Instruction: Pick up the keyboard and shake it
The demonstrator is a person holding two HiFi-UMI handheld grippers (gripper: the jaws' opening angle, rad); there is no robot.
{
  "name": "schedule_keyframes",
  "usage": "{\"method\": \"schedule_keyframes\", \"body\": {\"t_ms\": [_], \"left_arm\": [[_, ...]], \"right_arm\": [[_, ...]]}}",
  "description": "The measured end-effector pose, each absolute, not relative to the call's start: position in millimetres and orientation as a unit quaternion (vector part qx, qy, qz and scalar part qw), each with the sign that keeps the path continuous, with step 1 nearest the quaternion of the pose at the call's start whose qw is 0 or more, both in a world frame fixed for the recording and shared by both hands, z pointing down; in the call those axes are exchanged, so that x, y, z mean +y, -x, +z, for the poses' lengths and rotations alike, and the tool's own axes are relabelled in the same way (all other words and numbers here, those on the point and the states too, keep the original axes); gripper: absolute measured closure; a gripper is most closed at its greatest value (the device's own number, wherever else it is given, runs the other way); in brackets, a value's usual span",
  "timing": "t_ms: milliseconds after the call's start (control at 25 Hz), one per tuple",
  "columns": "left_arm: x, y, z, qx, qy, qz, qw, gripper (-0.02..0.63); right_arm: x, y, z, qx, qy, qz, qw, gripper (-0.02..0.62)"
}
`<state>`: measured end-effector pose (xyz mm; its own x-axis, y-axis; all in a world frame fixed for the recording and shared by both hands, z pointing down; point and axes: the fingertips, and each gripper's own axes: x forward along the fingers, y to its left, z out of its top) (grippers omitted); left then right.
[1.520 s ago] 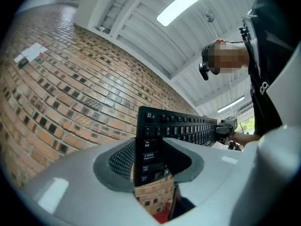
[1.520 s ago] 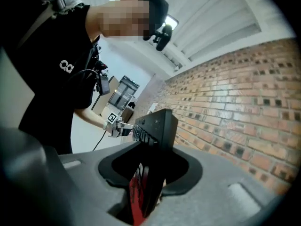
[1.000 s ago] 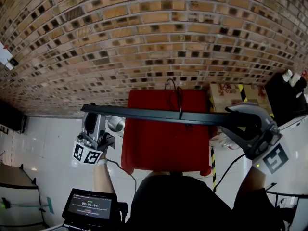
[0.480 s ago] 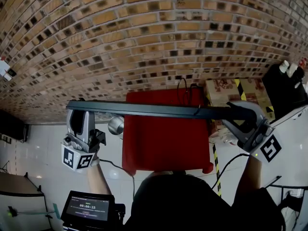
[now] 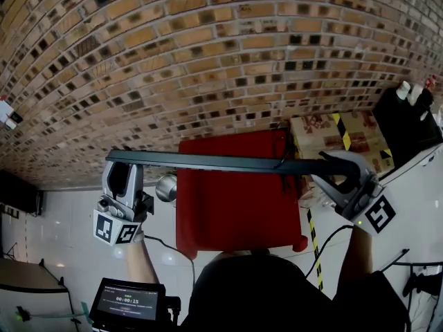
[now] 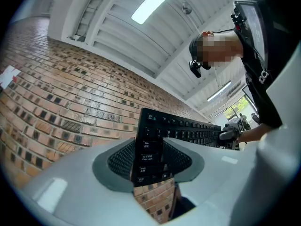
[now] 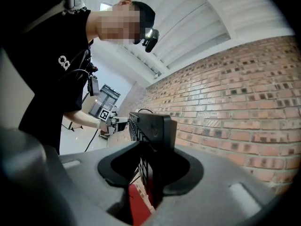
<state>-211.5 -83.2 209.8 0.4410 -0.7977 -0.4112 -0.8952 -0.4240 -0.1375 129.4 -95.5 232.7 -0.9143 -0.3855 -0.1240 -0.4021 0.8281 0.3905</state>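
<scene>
The long black plastic keyboard (image 5: 221,162) is hanging in the air above the far edge of the red square plastic table (image 5: 235,213), lying edge-on in the head view and overhanging the table on both sides. The left gripper (image 5: 122,170) is pinching its left end, out past the table's left edge. In the left gripper view the jaws are pressing on both faces of the key end of the keyboard (image 6: 149,145), so the left gripper (image 6: 149,166) is not empty. The right gripper (image 5: 340,169) is clamping the other end, out past the table's right edge. The right gripper view shows the right gripper (image 7: 151,175) with its pads biting on the dark end of the keyboard (image 7: 155,131). Compared with a second ago, the keyboard is sitting more level over the table, where it was slanting with its right end lower. The left end has swung outward from the table and come part-way back, while the right end has slid a little toward it. Neither grip is loosening. This reads as the pick-up being done and the shaking being under way, probably mid-stroke. The main risk is the board slipping in the pads if the swings get harder.
</scene>
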Motion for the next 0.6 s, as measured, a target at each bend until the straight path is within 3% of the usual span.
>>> {"method": "schedule_keyframes", "body": {"t_ms": [600], "left_arm": [[-67,223,196,0.505,0.825,0.167,0.192,0.419]], "right_arm": [[-89,-120,184,0.914,0.221,0.34,-0.005,0.443]]}}
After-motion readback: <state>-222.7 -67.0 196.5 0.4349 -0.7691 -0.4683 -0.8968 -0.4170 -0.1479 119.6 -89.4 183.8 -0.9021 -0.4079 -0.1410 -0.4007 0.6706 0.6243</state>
